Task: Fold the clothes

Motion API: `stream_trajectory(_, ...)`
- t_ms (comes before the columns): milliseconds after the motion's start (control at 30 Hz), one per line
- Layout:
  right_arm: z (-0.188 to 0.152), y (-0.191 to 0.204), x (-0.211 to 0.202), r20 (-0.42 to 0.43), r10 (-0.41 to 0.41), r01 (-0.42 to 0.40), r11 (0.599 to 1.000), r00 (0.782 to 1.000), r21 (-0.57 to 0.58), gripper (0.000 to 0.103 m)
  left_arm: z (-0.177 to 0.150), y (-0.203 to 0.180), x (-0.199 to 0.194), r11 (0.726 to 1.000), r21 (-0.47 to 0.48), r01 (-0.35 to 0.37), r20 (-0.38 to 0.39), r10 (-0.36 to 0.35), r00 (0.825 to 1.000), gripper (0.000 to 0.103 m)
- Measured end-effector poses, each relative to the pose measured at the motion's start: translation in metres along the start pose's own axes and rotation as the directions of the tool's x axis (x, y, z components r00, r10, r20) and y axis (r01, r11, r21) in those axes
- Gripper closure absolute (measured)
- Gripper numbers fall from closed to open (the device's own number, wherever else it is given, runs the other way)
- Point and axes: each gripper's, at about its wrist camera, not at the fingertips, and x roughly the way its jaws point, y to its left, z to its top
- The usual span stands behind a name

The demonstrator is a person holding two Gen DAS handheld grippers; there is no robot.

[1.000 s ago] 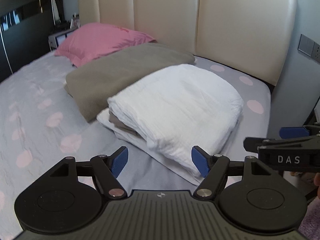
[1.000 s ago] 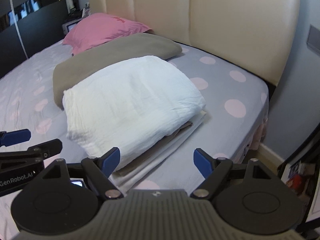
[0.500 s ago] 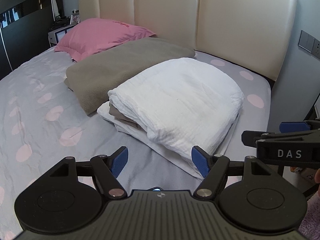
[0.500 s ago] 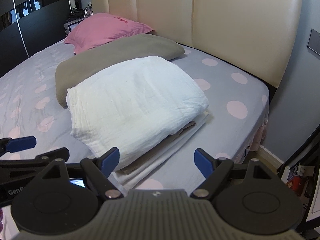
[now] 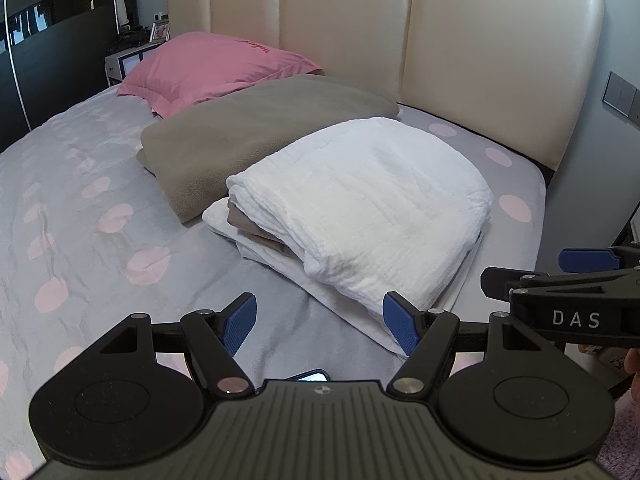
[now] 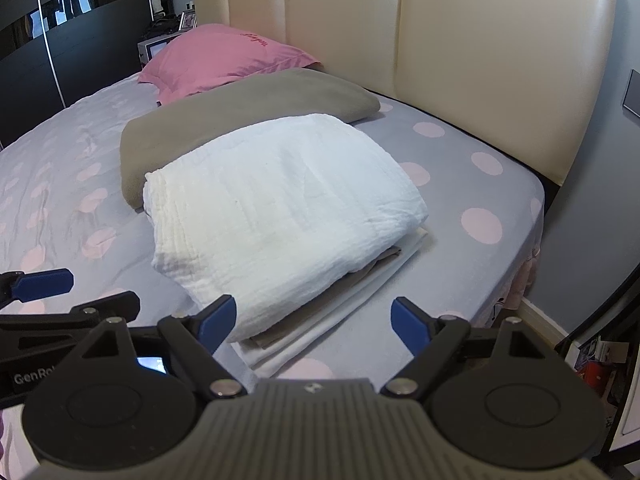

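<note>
A folded white crinkled cloth (image 5: 360, 208) (image 6: 276, 208) lies on top of a small stack, with a brown piece (image 5: 248, 226) and a flat white sheet (image 6: 320, 328) under it. The stack rests on the grey bed (image 5: 100, 240) near its right edge. My left gripper (image 5: 320, 316) hovers just short of the stack's near corner, open and empty. My right gripper (image 6: 314, 318) hangs in front of the stack's near edge; its jaws are opening with nothing between them. Each gripper shows at the edge of the other's view: the right one (image 5: 580, 280) and the left one (image 6: 52, 292).
A folded taupe blanket (image 5: 260, 128) lies behind the stack, with a pink pillow (image 5: 216, 68) beyond it against the cream headboard (image 5: 480, 60). The bed's right edge drops to the floor by a grey wall (image 6: 580, 220). Dark wardrobe doors (image 6: 60, 40) stand at the left.
The right gripper's fingers have spread slightly wider. The stack of clothes lies as before, and both grippers have barely shifted.
</note>
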Motion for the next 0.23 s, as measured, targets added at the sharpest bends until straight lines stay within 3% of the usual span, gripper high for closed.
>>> stream_trajectory(233,-0.0007,0.0027,-0.0012,0.003,0.001,-0.001,1.000,1.000,-0.009,0.016,-0.0020,-0.0019,-0.0031,1.000,0.020,-0.013,0.018,0.013,1.000,0.034)
